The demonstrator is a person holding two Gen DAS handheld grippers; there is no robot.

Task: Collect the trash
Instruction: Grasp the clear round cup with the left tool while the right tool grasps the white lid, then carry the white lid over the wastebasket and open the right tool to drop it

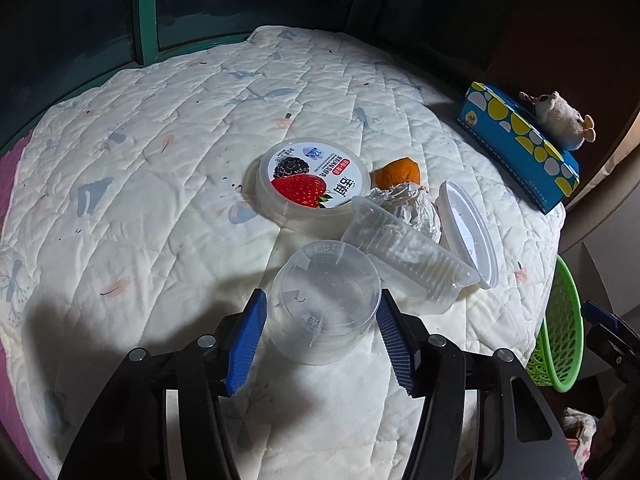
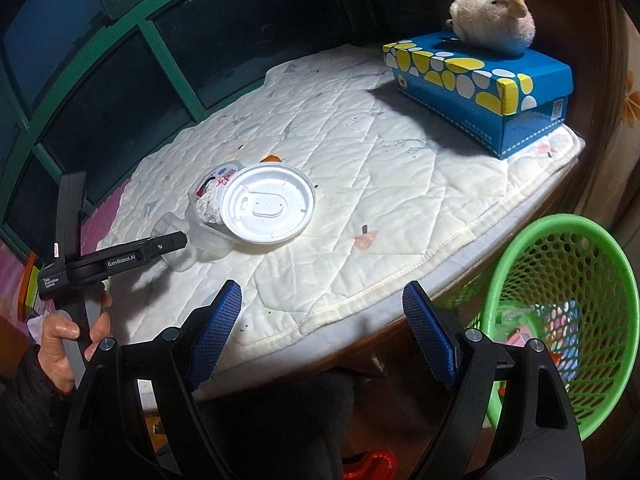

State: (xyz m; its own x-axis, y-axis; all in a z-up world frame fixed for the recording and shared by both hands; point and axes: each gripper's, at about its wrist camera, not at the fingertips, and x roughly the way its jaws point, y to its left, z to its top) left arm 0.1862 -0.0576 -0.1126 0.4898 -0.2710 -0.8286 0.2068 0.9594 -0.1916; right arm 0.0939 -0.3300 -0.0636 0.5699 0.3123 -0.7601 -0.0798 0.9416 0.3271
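At lower centre, the left gripper [image 1: 320,344] brackets the clear plastic cup [image 1: 325,304], jaws spread, pads seemingly not yet pressing; next comes pinching, then carrying it to the green basket [image 1: 560,320].

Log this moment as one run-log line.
step: grasping clear cup | left gripper: jaws around cup, contact unclear | right gripper: open, empty | green basket: beside table edge
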